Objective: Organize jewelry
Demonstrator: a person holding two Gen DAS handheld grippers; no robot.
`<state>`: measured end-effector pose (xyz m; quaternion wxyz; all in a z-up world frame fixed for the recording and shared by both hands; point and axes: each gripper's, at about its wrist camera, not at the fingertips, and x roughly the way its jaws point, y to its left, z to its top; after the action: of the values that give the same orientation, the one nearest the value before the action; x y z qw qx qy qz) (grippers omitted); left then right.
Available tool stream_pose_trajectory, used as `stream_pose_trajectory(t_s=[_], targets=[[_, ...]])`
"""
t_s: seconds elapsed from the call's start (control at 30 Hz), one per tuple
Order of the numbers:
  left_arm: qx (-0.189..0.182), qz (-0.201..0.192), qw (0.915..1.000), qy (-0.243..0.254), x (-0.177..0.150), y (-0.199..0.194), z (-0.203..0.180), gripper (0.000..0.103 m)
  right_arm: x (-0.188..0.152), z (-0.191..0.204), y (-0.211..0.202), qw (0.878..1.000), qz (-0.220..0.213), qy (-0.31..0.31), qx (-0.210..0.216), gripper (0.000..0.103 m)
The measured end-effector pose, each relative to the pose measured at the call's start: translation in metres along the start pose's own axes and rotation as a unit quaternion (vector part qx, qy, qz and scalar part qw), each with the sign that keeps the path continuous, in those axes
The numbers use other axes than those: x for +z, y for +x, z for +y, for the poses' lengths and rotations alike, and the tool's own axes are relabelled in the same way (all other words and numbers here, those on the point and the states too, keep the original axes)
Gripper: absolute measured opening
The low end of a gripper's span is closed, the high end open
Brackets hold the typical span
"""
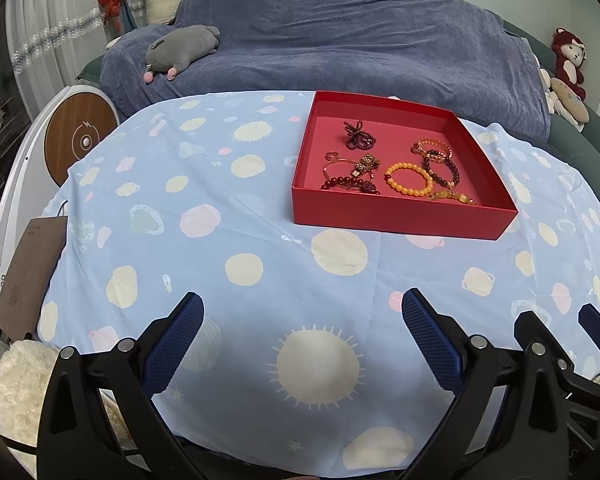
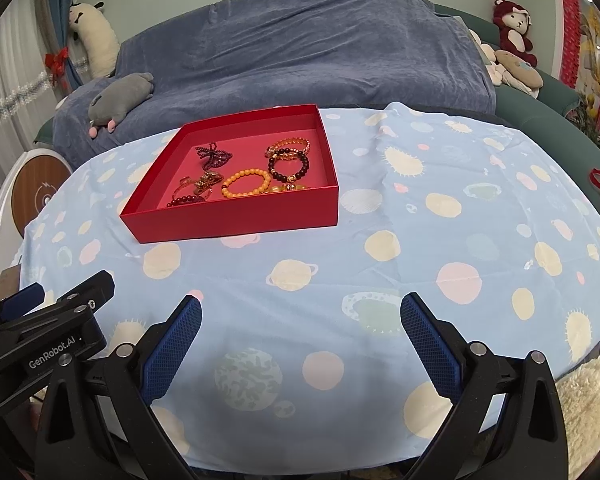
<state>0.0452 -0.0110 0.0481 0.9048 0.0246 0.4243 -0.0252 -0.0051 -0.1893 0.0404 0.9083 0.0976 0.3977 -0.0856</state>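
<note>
I hold my left gripper [image 1: 302, 312] low at the near edge, jaws spread wide and empty. My right gripper [image 2: 300, 314] sits just beside it on the right, level, likewise spread wide and empty.

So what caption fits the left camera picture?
Open left claw faces a red box of beaded bracelets on planet-print cloth.

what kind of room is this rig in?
Most likely a home living room. A sofa draped in a blue blanket sits behind the table, plush toys line it, and the table wears a planet-print cloth holding a red jewelry tray.
</note>
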Motion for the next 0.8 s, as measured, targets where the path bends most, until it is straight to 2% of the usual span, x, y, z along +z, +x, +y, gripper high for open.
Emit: stream_pose_trajectory(t_s=[0.8], targets=[[0.008, -0.004, 1.0, -0.002, -0.0021, 0.0019, 0.0002, 0.095, 0.0001, 0.0009, -0.0001, 1.0, 0.001, 0.0, -0.001, 0.096]])
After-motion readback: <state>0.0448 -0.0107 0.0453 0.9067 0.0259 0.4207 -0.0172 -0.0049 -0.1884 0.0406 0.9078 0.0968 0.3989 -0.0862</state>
